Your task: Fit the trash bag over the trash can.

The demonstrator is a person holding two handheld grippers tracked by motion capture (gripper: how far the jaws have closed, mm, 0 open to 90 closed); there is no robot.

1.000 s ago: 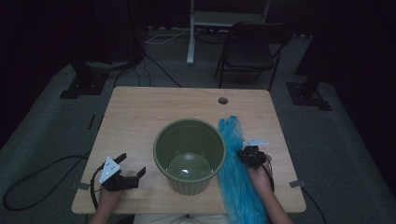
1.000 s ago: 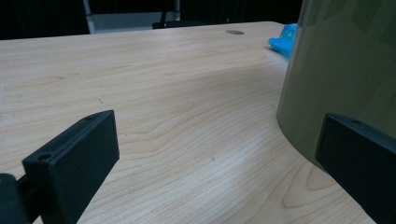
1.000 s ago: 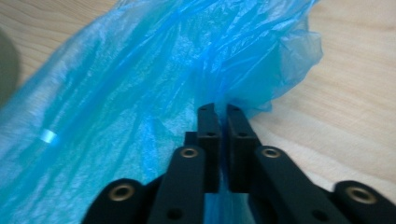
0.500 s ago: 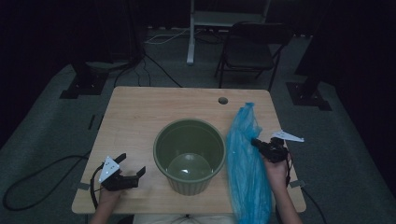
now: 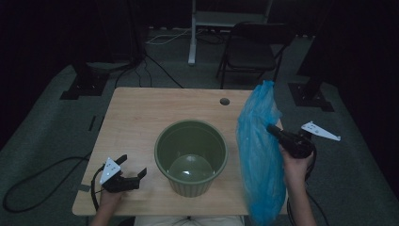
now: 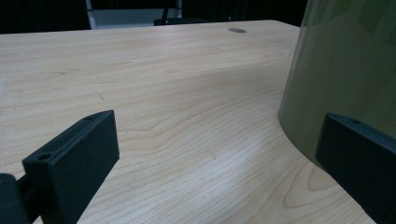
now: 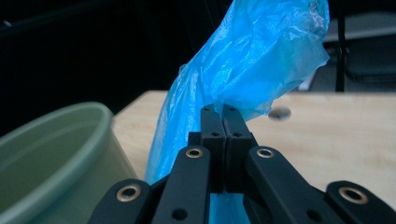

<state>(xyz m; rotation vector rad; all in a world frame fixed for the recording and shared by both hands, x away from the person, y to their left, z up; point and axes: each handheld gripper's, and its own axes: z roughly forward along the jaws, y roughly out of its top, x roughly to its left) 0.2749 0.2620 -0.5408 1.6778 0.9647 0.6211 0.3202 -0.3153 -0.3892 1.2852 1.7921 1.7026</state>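
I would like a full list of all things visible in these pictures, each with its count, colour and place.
bucket: one, green, middle of the table, upright.
plastic bag: one, blue, pinched and hanging right of the bucket.
table: one, light wood, centre, with a round hole near its far edge.
folding chair: one, dark, behind the table.
stand bases: two, black, on the floor at both sides.
cables: several, dark or light, on the floor.
left gripper: one, black, near left of the table, jaws open.
right gripper: one, black, right of the bucket, jaws shut on the plastic bag.
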